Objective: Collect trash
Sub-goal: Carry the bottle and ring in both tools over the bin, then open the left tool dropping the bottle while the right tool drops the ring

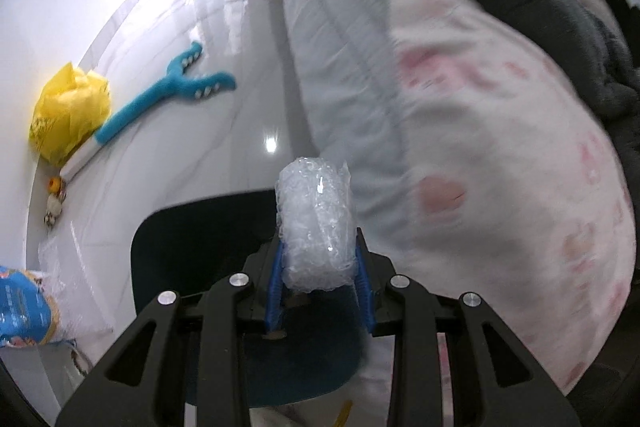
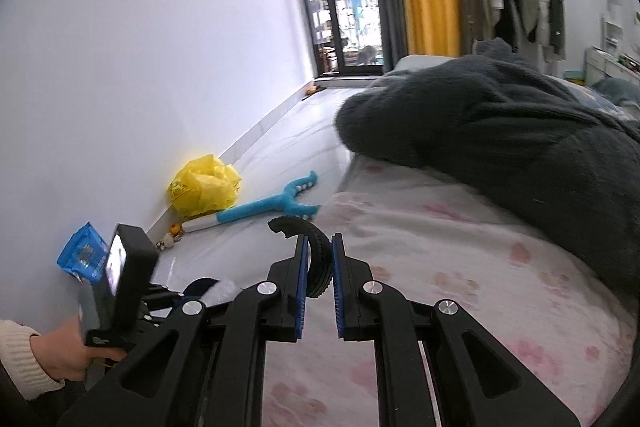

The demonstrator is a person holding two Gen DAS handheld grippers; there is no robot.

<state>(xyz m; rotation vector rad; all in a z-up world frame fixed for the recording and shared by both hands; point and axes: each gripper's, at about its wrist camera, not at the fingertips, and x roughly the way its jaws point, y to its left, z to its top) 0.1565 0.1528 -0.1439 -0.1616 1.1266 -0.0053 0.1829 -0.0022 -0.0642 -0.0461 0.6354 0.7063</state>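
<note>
My left gripper is shut on a wad of clear bubble wrap and holds it above a dark bin opening beside the bed. My right gripper is shut on a black curved rubber piece with a ribbed edge, held above the pink-patterned bedsheet. The left hand and its gripper body show at the lower left of the right wrist view.
A yellow plastic bag and a blue foam toy lie on the glossy floor by the white wall. A blue package stands at the left. A dark blanket covers the bed. Small toys sit by the wall.
</note>
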